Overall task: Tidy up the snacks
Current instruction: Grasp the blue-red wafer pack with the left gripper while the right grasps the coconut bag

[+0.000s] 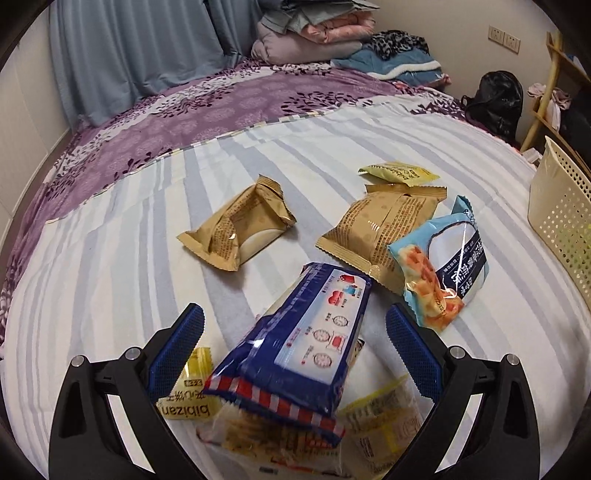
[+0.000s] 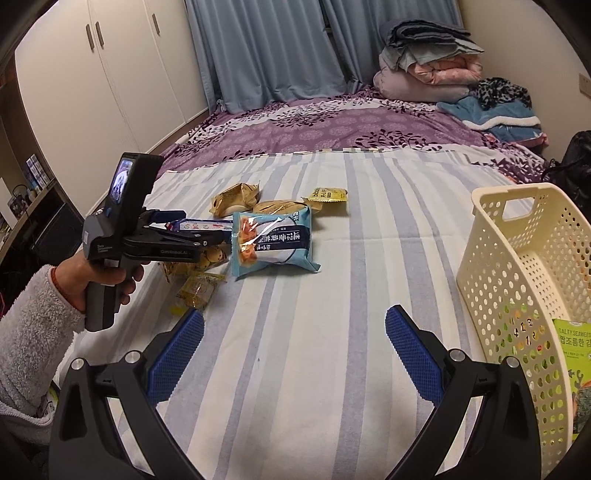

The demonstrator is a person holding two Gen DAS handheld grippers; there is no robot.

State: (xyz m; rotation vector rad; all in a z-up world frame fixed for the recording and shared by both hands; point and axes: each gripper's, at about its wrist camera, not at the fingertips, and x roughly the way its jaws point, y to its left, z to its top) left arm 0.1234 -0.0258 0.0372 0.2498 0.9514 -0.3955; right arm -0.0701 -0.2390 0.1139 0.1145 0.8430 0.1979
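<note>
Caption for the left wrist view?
Open left claw around a blue snack packet, not yet gripping; more snacks on the striped bedspread.

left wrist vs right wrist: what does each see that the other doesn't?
Left wrist only: the blue pack up close between the open left gripper fingers, not clamped; wall sockets.

Right wrist only: the green seaweed pack inside the basket, the hand holding the left gripper, the wardrobe, and the open right gripper over bare sheet.

Both: light blue snack bag, tan packs, yellow packet, basket, folded bedding.

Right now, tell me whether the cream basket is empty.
Not empty: the cream perforated basket holds a green seaweed snack packet against its wall.
</note>
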